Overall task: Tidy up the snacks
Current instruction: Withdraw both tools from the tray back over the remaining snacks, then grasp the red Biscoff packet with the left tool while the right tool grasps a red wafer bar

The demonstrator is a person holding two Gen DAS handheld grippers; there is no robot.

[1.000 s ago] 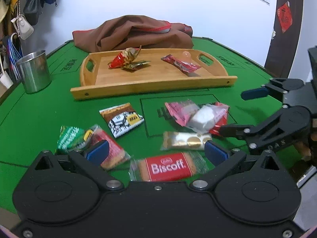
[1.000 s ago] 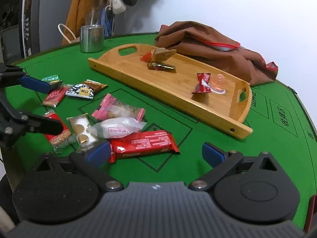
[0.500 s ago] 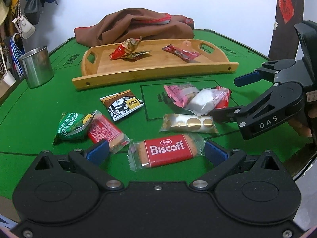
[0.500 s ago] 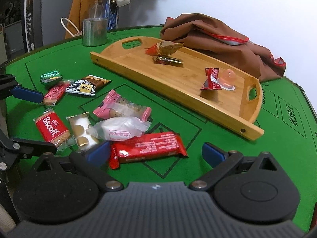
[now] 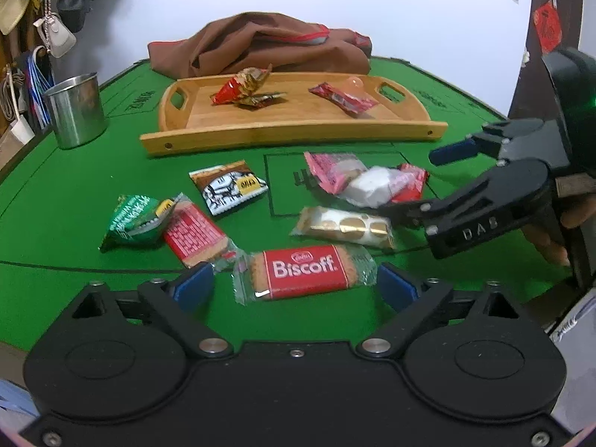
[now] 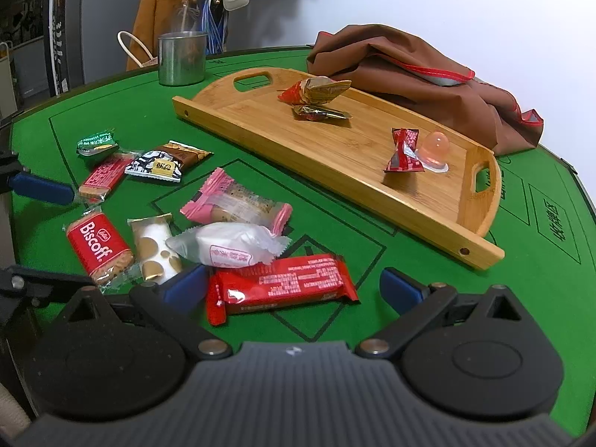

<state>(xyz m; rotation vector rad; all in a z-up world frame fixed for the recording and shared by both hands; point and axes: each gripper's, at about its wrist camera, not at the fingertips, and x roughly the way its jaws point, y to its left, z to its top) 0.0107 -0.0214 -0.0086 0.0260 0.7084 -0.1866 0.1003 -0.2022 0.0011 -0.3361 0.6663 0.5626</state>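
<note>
A red Biscoff packet (image 5: pixel 305 272) lies on the green table between the fingers of my left gripper (image 5: pixel 294 287). Its jaws are closing, and the blue pads stand just clear of the wrapper's ends. My right gripper (image 6: pixel 294 288) is open, low over a long red bar (image 6: pixel 283 283) that lies between its fingers. In the left wrist view the right gripper (image 5: pixel 421 180) sits beside the white and pink packets (image 5: pixel 372 182). The wooden tray (image 5: pixel 290 136) behind holds several wrapped snacks and a pink jelly cup (image 6: pixel 434 147).
Loose snacks on the felt: a green packet (image 5: pixel 134 218), a red brick-print biscuit (image 5: pixel 193 234), a black-and-white packet (image 5: pixel 231 186), a gold-dotted packet (image 5: pixel 346 225). A steel cup (image 5: pixel 76 110) stands far left, brown cloth (image 5: pixel 260 44) behind the tray. The table edge runs close at right.
My left gripper's fingers have drawn in a little around the Biscoff packet. The right gripper has shifted slightly over the red bar; no snack has moved.
</note>
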